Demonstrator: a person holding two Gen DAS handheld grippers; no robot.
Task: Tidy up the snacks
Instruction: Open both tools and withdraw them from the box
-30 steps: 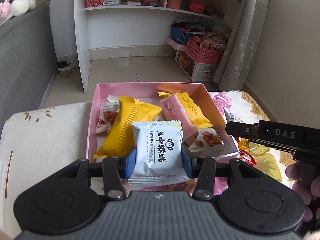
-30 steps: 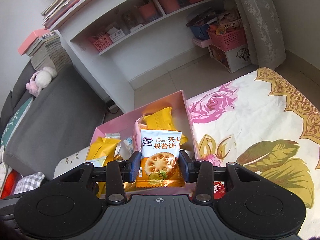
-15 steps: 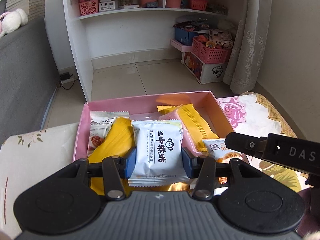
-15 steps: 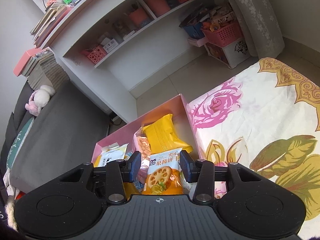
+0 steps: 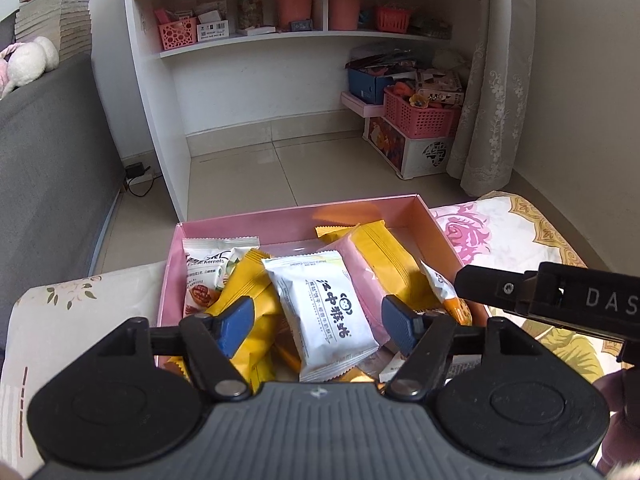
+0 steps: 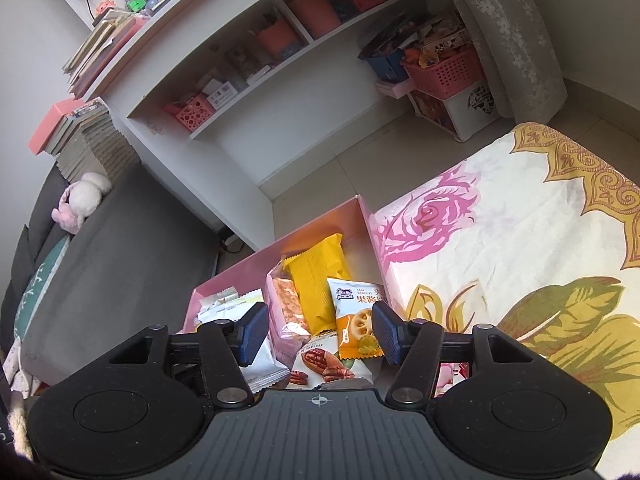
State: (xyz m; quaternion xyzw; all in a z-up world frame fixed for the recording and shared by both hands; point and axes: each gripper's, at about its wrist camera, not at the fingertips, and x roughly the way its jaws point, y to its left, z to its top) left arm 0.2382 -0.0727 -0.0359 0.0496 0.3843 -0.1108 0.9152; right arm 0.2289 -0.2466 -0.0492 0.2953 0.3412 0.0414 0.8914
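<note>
both claws over the pink box (image 5: 256, 222), lower centre of frame. my left gripper (image 5: 316, 322) is opening, pads clear of the white packet (image 5: 320, 312); my right gripper (image 6: 318, 332) is opening off the jam biscuit packet (image 6: 356, 316). cloth (image 6: 500, 240) looks cleared; nearly done.

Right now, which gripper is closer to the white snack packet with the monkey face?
Left. The left gripper, jaws opening, straddles the white monkey packet without touching; the right gripper hovers over the jam biscuit packet alongside.
</note>
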